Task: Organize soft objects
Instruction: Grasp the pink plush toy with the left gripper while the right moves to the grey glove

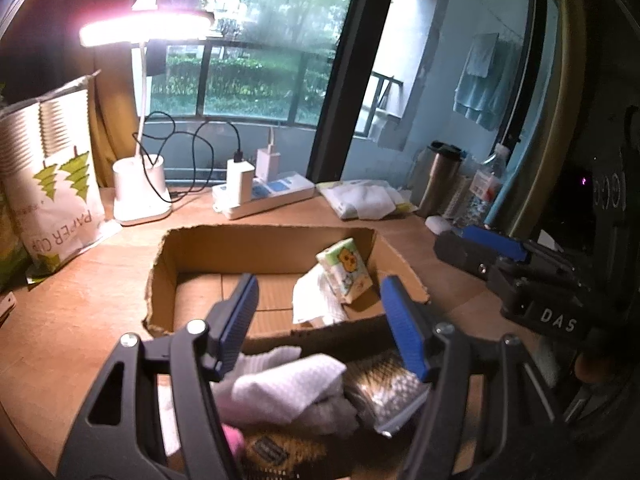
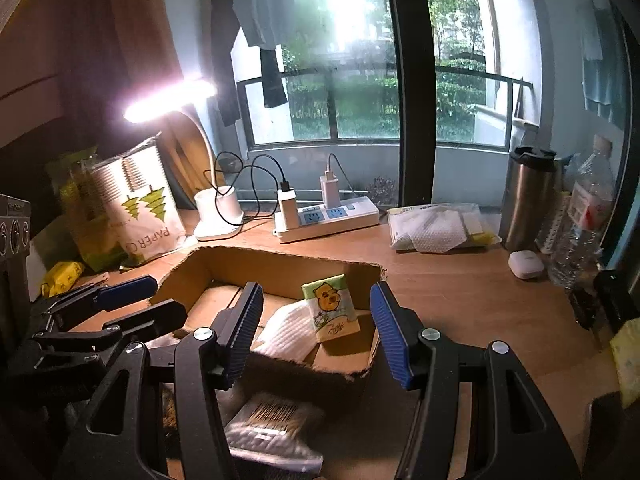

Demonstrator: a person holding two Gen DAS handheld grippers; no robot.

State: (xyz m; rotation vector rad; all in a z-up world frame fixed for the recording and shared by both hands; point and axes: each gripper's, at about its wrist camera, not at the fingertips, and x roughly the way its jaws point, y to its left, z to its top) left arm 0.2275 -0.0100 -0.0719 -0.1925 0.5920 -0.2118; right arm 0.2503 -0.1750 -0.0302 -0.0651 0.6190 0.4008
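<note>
Tissue pack (image 2: 331, 307), green-white with yellow cartoon bear, leans upright in the cardboard box (image 2: 280, 268) on the table (image 2: 460, 300), against a white dimpled cloth (image 2: 286, 334). Left tool (image 1: 320, 320) and right tool (image 2: 316, 328): both wide apart, holding nothing.

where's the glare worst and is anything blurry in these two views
Left wrist view: the lit desk lamp blows out pink-white at upper left, and the cloths nearest the lens look soft. Right wrist view: the lamp and the bright window both wash out; straight frames bow from fisheye.
</note>
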